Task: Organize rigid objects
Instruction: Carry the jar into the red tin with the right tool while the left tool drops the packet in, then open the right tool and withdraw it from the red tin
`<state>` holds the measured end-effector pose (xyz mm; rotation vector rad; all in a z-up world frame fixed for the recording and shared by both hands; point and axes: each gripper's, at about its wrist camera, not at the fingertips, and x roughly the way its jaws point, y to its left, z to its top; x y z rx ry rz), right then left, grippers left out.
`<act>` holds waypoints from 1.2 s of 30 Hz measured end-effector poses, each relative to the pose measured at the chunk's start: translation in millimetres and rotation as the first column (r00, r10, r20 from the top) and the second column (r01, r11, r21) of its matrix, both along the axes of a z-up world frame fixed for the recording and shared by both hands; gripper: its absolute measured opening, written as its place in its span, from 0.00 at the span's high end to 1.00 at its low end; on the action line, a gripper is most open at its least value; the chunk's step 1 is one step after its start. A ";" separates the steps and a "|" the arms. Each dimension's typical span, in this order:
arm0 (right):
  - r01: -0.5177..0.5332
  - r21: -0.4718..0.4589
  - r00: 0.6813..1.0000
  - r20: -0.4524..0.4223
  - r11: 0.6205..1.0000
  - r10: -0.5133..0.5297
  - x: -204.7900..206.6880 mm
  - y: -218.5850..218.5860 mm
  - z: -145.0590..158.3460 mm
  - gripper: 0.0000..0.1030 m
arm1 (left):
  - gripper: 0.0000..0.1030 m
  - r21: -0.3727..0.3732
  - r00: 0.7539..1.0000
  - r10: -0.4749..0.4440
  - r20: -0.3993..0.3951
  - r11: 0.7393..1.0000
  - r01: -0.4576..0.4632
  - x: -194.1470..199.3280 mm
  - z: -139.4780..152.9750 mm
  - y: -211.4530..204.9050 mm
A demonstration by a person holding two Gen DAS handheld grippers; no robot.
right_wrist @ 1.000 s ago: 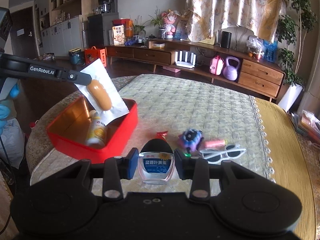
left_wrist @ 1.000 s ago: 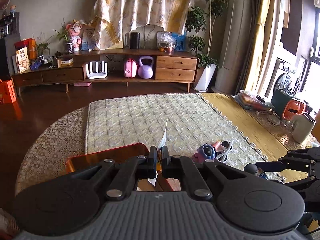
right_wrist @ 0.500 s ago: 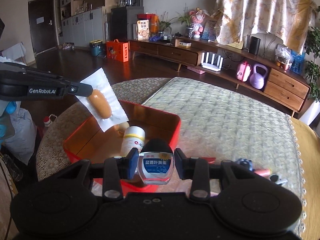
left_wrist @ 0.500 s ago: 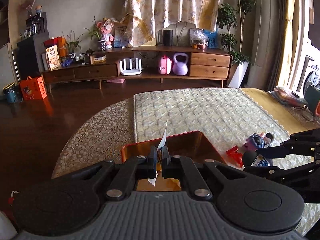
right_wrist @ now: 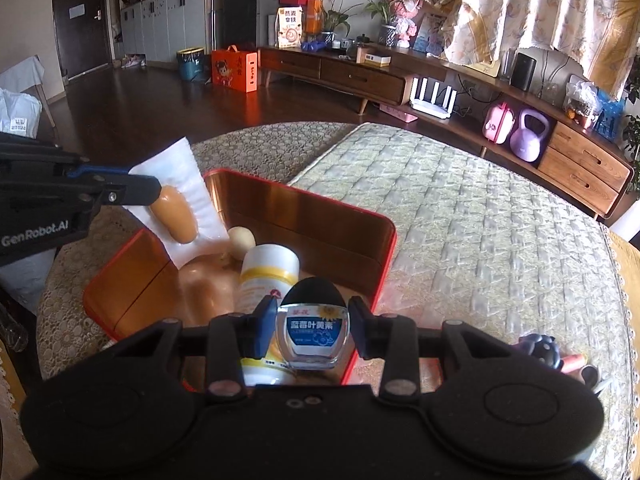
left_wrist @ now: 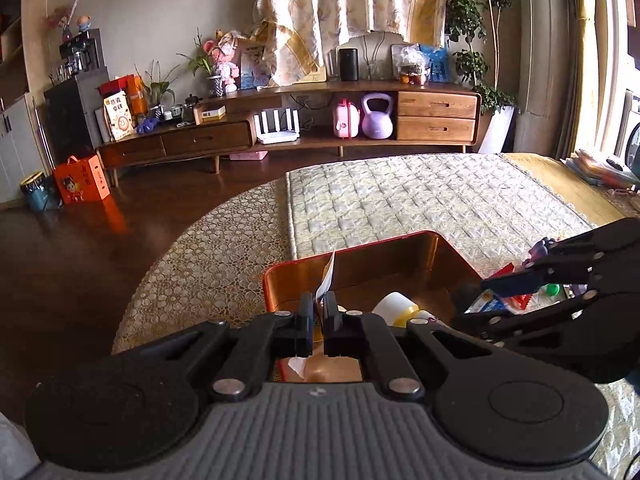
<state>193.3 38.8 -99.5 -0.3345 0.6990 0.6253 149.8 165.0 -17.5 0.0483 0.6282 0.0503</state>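
A red box (right_wrist: 376, 256) with a coppery inside stands on the round table; a white-and-yellow bottle (right_wrist: 268, 276) and a small pale egg-shaped thing (right_wrist: 241, 239) lie in it. My left gripper (left_wrist: 317, 318) is shut on a clear packet (right_wrist: 176, 196) holding an orange sausage-shaped item, hanging over the box's left side. My right gripper (right_wrist: 312, 326) is shut on a small glass bottle (right_wrist: 313, 330) with a black cap and blue label, held above the box's near right part. In the left wrist view the box (left_wrist: 360, 246) lies just ahead, and the right gripper (left_wrist: 500, 296) comes in from the right.
A purple-black toy (right_wrist: 538, 346), a pink item and sunglasses lie on the quilted mat (right_wrist: 460, 208) right of the box. A small red piece (left_wrist: 506, 272) lies on the mat beside the box. The table edge curves at the left over dark floor. A long wooden sideboard stands behind.
Both grippers have moved left and down toward the red box with their loads. The box now lies right under the glass bottle, and the packet hangs lower over it.
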 end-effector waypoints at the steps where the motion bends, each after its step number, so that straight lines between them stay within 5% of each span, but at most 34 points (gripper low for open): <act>1: 0.000 -0.006 1.000 -0.003 1.000 0.000 0.5 1.9 -2.2 0.63 | 0.96 -0.019 1.000 -0.005 -0.003 1.000 0.005 -1.4 0.2 0.5; 8: -0.013 0.005 1.000 -0.008 1.000 0.013 -0.7 5.5 -3.0 0.63 | 0.95 -0.090 0.998 -0.057 -0.033 0.995 0.053 -15.7 -6.7 -7.7; 27: -0.010 0.100 0.999 -0.051 0.995 0.015 -38.2 -38.3 14.5 0.55 | 0.87 -0.104 0.987 -0.089 -0.137 0.992 0.075 -20.8 -29.4 -43.7; 31: -0.009 0.122 0.999 -0.046 0.992 0.015 -52.6 -60.1 22.7 0.48 | 0.65 -0.104 0.988 -0.070 -0.136 0.993 0.056 -23.6 -28.8 -47.6; 33: -0.002 0.138 0.999 -0.040 0.990 0.008 -59.7 -72.5 26.3 0.44 | 0.33 -0.109 0.990 -0.067 -0.126 0.993 0.053 -26.9 -27.0 -49.8; 36: 0.016 0.152 0.999 -0.040 0.988 -0.010 -67.0 -90.0 30.3 0.44 | 0.31 -0.109 0.991 -0.074 -0.107 0.992 0.062 -30.5 -22.9 -53.8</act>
